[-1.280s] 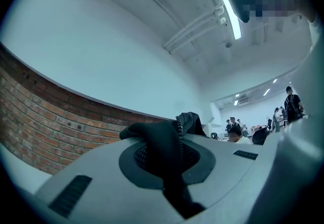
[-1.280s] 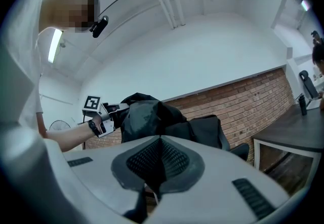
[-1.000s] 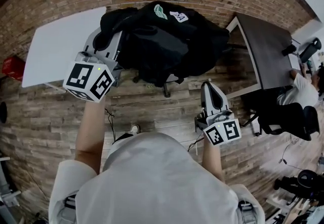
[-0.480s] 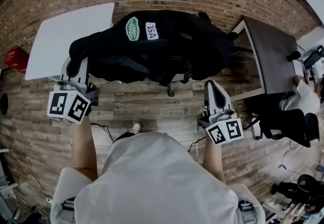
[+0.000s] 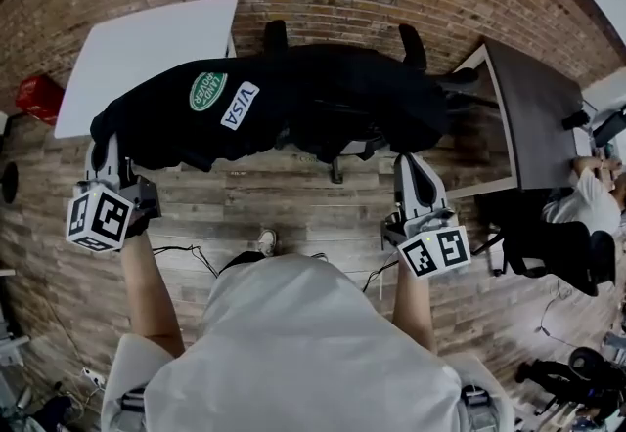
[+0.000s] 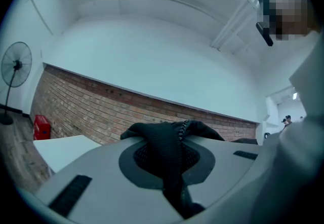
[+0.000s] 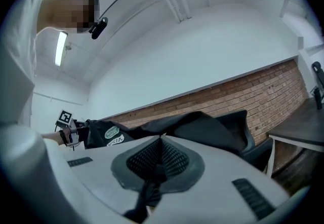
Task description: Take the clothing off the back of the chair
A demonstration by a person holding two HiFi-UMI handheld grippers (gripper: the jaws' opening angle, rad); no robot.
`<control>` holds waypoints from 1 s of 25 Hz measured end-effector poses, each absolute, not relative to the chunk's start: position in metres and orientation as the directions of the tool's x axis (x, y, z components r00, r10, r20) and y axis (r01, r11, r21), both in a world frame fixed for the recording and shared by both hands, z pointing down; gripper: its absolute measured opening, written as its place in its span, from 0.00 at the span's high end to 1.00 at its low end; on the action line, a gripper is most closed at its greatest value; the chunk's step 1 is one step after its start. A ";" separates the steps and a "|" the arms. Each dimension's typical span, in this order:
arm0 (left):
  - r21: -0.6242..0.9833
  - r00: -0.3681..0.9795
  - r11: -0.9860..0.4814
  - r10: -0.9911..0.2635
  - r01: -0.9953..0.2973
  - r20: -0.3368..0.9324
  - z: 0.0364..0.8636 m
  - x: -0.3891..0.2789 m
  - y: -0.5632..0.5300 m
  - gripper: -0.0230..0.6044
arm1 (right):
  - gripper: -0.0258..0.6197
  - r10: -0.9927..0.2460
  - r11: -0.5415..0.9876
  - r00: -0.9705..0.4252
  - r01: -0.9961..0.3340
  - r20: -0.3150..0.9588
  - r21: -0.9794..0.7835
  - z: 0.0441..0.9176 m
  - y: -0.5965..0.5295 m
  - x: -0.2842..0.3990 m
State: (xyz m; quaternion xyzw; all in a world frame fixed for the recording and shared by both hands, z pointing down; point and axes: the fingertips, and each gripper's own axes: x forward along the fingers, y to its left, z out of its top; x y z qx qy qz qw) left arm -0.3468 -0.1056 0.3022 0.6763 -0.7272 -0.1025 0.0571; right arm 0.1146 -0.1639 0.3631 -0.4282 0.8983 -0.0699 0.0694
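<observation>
Your left gripper (image 6: pixel 169 139) is clamped tight on a fold of the black jacket (image 5: pixel 333 103), with mesh lining and a zipper edge bunched between the closed jaws. Your right gripper (image 7: pixel 161 143) is closed as well, pinching a thin strip of the same black fabric.

In the head view the jacket is stretched wide between the two grippers, from about 10 o'clock round to 1 o'clock. It is draped in front of the office chair (image 5: pixel 413 44) at 12 o'clock. The chair's armrests poke out beyond the jacket and its base shows under the hem, but you cannot tell whether the cloth touches the chair.

A green oval patch (image 5: pixel 208 91) and a white patch (image 5: pixel 240 105) sit on the jacket's left half, near your left gripper.

A white table (image 5: pixel 147 49) stands at 10 o'clock, just behind the jacket's left end. A dark table (image 5: pixel 533 108) is at 2 o'clock, close to the right end. A seated person (image 5: pixel 585 200) is at 3 o'clock, well clear, and a red object (image 5: pixel 39 96) lies at 9 o'clock on the plank floor (image 5: pixel 293 205).
</observation>
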 end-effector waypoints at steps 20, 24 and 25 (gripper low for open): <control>0.068 0.065 -0.057 -0.989 -0.996 0.131 0.367 -0.307 -0.092 0.90 | 0.93 -0.775 0.626 -0.631 -0.757 -0.040 -0.186 0.373 -0.147 0.089; 0.081 0.090 -0.082 -0.990 -0.993 0.107 0.359 -0.301 -0.097 0.90 | 0.93 -0.784 0.616 -0.619 -0.767 -0.048 -0.180 0.369 -0.145 0.092; 0.086 0.099 -0.091 -0.990 -0.992 0.101 0.358 -0.298 -0.099 0.90 | 0.93 -0.788 0.612 -0.614 -0.770 -0.050 -0.179 0.368 -0.145 0.094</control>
